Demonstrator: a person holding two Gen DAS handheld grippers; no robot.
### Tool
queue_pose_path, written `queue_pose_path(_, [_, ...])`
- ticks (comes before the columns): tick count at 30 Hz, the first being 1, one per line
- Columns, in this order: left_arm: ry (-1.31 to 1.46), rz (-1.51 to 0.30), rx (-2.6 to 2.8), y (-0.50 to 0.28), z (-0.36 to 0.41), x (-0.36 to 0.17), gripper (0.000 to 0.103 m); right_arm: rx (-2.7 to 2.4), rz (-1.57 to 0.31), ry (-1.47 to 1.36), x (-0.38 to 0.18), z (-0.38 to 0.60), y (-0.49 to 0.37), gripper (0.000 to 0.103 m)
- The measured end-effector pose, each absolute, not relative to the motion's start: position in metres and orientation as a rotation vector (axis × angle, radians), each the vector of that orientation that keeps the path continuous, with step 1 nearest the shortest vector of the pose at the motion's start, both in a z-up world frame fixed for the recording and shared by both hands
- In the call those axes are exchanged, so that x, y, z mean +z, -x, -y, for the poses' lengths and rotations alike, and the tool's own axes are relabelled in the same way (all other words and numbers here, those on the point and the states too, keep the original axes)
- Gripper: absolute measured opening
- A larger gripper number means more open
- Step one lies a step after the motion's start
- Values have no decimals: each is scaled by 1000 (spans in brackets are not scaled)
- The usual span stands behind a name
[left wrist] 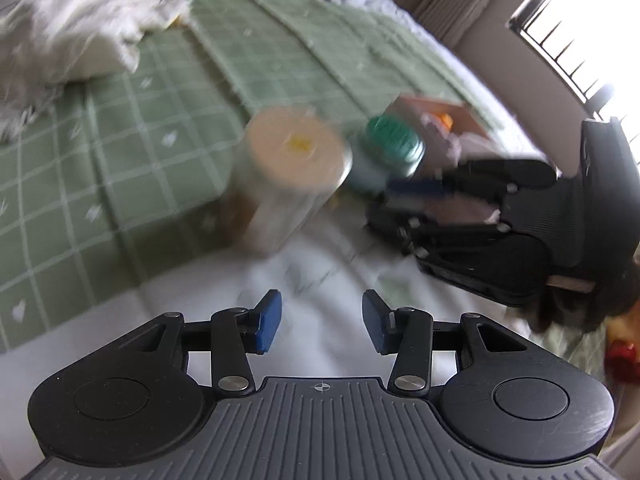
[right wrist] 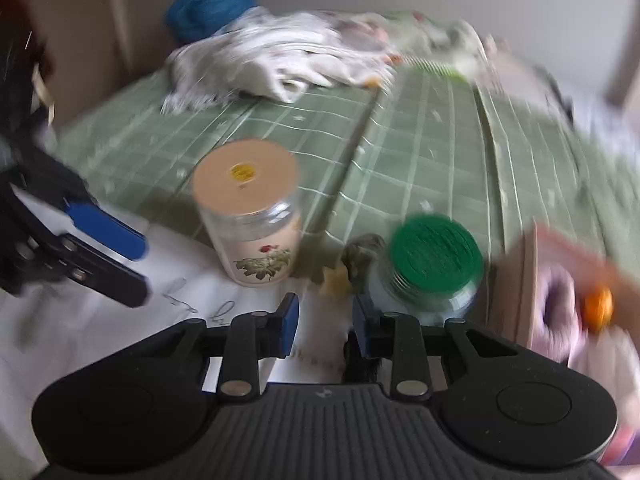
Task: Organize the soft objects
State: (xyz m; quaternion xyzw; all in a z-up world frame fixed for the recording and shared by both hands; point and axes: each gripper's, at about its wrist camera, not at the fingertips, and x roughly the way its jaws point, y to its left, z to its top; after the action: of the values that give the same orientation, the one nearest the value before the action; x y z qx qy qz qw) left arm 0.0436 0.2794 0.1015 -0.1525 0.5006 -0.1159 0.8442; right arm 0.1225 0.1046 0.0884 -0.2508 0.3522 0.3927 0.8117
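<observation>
My right gripper (right wrist: pixel 325 322) is shut on a small soft toy (right wrist: pixel 326 330), white with a yellow and dark part, held just above the white cloth (right wrist: pixel 120 332). In the left wrist view the right gripper (left wrist: pixel 452 204) shows at the right with a pale bit between its fingers. My left gripper (left wrist: pixel 322 322) is open and empty over the white cloth (left wrist: pixel 312 264); it also shows at the left of the right wrist view (right wrist: pixel 100 240). A cardboard box (right wrist: pixel 560 276) at the right holds a lilac soft thing (right wrist: pixel 556 300) and an orange ball (right wrist: pixel 598 306).
A clear jar with a tan lid (right wrist: pixel 248 208) and a jar with a green lid (right wrist: pixel 434 258) stand on the green checked bedspread (right wrist: pixel 420 140). Crumpled white cloth (right wrist: pixel 272 56) and a blue bundle (right wrist: pixel 212 4) lie at the far end. A window (left wrist: pixel 580 20) is at the right.
</observation>
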Motion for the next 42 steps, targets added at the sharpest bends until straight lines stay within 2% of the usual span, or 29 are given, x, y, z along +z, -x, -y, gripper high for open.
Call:
queue_pose_path(3, [309,-1079,-252,-34,-289,91,49,803,-592,747,60,-131,-93,29])
queue_pose_path(9, [318,-1104,-254,-25,-303,76,49,656,-480,942,18,-166,-84,29])
queue_pose_path(10, [322,-1109,-254,-24,-303,75,49,645,-487,943,15,-170,-88,29])
queue_pose_path(13, [332,-1123,-245,-26,-304,69,49,646,-543,931,15,-175,-98,14])
queue_pose_path(16, [340,-1126,-235,-34,-302,65,49,660,-555,882,25,-164,-91,7])
queue_pose_path(20, [351,-1132,-221,-45,-293,61,49,800,-593,770,49,-142,-60,5])
queue_pose_path(22, [364,-1139,-217,-52,-287,58,49,915,-670,716,57,-132,-43,5])
queue_pose_path(24, [373,-1142,-220,-58,-278,56,49,972,-722,679,64,-122,-32,8])
queue_pose_path(25, [370,-1141,-219,-60,-273,56,49,981,-728,675,66,-117,-28,13])
queue_pose_path(27, [361,-1137,-210,-66,-263,56,49,966,-717,660,71,-104,-26,28])
queue_pose_path(28, [363,-1137,-197,-68,-259,56,49,949,-710,652,72,-96,-26,41])
queue_pose_path(29, [376,-1138,-178,-71,-256,56,49,925,-701,649,73,-88,-26,47])
queue_pose_path(33, [458,-1159,-126,-81,-248,50,49,860,-733,639,66,-60,-32,47])
queue_pose_path(37, [351,-1187,-133,-88,-223,44,49,829,-778,679,49,-42,-30,48])
queue_pose_path(39, [253,-1183,-153,-90,-207,46,49,828,-767,709,40,-39,-25,52])
queue_pose_path(41, [164,-1174,-171,-92,-195,46,49,817,-725,725,39,-36,-23,63])
queue_pose_path(42, [118,-1167,-178,-92,-190,45,49,810,-717,728,38,-35,-22,64])
